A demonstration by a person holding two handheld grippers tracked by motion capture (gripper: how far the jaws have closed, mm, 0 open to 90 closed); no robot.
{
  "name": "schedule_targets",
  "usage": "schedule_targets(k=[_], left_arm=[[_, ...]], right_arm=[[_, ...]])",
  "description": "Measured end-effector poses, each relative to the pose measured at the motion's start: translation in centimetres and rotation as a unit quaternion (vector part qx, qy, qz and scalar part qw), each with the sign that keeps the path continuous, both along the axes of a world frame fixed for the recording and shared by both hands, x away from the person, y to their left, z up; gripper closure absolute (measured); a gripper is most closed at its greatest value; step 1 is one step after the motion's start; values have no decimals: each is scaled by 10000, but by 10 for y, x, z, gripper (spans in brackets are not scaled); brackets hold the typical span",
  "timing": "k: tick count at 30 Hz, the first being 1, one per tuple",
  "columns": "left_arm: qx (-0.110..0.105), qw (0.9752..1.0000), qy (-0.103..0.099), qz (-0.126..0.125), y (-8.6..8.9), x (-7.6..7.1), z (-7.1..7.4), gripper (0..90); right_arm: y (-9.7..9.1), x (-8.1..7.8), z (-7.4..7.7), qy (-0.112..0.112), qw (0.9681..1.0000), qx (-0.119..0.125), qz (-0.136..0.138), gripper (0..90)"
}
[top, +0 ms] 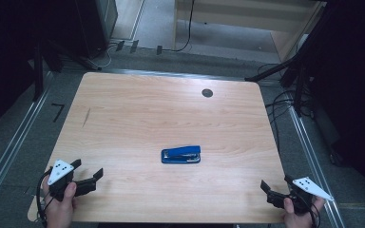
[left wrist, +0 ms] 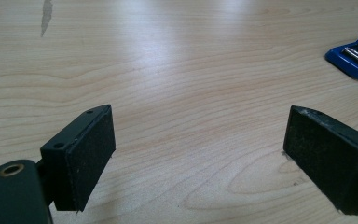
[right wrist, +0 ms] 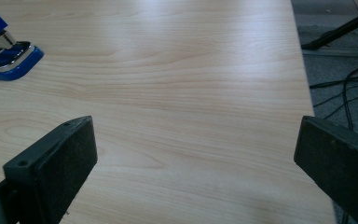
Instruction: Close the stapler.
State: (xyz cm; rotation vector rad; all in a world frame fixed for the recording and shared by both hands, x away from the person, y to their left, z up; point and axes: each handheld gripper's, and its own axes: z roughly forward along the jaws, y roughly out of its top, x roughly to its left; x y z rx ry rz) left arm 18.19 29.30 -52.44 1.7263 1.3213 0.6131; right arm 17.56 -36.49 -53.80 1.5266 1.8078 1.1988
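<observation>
Now one blue stapler (top: 181, 155) lies mid-table (top: 138, 109), well apart from two grippers: the left gripper (top: 86, 174) and right gripper (top: 272, 187) sit at the near corners, jaws spread wide, holding nothing.

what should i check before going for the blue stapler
1. Left gripper jaws open: ok.
2. Right gripper jaws open: ok.
3. Blue stapler lying flat, closed, on the table: ok.
4. Path from either gripper to the stapler free of other things: ok.
5. Either gripper already at the stapler: not ok, both sit at the near corners.
6. Staples loaded: cannot tell.
</observation>
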Motion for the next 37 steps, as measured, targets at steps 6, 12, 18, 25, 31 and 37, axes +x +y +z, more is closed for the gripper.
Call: schedule_targets(k=[6, 12, 18, 25, 31, 37], left_arm=[[24, 10000, 2, -9, 0, 0, 0, 96], [2, 10000, 10, -21, 0, 0, 0, 96], [-27, 10000, 25, -8, 1, 1, 0, 96], [-25, 10000, 29, -3, 1, 1, 0, 96], [-34, 10000, 31, 0, 1, 2, 0, 95], [-37, 10000, 45, -11, 1, 2, 0, 96]], right_arm=[[-10, -3, -3, 17, 9999, -18, -170, 0], [-11, -4, -6, 41, 9998, -39, -174, 0], [-8, -2, -13, 96, 9998, -60, -154, 0], [-8, -3, -15, 27, 9998, -23, -208, 0], [-8, -2, -15, 44, 9997, -13, -226, 0], [-7, -2, -15, 63, 9998, -26, -212, 0]])
